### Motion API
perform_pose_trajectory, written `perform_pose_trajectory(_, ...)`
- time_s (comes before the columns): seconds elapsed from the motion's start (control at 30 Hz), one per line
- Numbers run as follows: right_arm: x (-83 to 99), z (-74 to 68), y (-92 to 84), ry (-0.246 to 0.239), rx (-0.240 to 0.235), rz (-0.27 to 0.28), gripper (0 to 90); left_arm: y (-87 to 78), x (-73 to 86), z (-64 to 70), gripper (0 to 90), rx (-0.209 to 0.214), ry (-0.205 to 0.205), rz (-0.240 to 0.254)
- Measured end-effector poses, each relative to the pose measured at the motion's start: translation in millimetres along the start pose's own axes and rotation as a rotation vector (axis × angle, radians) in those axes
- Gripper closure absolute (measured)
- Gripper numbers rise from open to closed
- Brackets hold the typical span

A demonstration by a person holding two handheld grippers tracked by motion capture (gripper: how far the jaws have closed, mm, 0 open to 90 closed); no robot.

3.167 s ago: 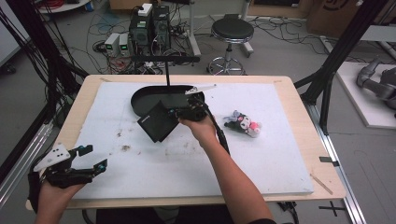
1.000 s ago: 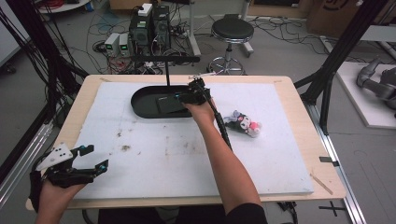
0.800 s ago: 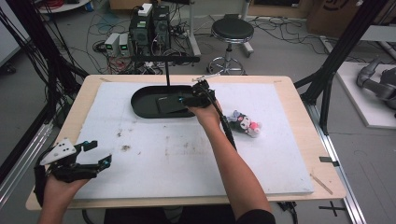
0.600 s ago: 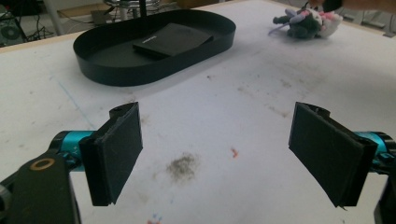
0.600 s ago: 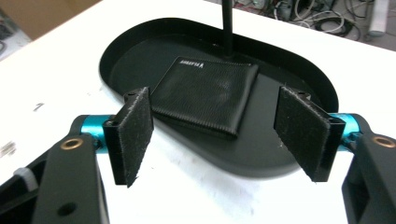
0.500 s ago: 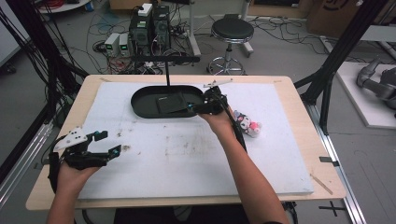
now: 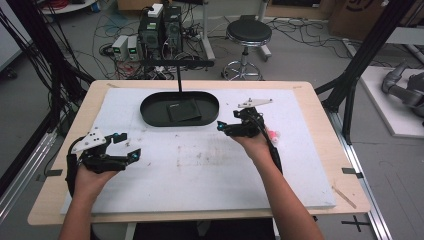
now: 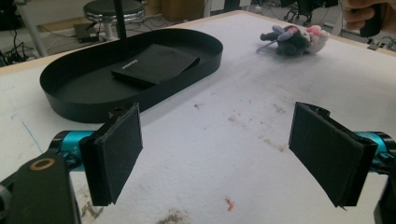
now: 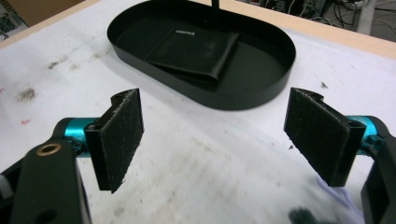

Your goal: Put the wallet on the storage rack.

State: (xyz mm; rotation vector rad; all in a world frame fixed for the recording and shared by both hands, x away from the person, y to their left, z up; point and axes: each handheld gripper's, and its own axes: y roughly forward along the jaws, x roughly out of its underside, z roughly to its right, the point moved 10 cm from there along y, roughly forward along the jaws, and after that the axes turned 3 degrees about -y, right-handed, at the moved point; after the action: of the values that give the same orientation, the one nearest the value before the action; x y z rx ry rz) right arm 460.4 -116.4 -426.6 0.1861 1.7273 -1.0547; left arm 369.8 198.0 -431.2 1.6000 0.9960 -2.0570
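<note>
The wallet (image 7: 183, 111) lies flat inside the tray (image 7: 150, 114), deposited; the right claw (image 7: 223, 128), jaws just opened and empty, sits beside the tray (left claw (image 7: 129, 148) also released).

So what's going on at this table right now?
A person holds a two-jaw gripper in each hand over a white-covered table. A black wallet lies flat inside the black oval tray. The right gripper is beside the tray, its jaws wide apart with nothing between them; they have just been opening. The left gripper hovers open and empty. A small plush toy lies on the table beyond the right hand.
</note>
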Motion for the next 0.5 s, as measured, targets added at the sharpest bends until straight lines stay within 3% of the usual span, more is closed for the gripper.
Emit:
perform_pose_trajectory(0.17,12.5,-0.4,-10.5,0.008,-0.007,0.004,18.8,1.3,-3.4,2.0,17.3,0.012,0.003,0.011)
perform_pose_trajectory(0.27,18.9,-3.9,-17.8,-0.016,-0.011,0.004,18.7,1.9,-4.9,5.2,17.2,0.025,0.007,0.014)
perform_pose_trajectory(0.5,23.8,-2.2,-34.0,-0.022,-0.001,0.028,18.8,3.9,-5.5,8.4,17.2,0.028,0.007,0.011)
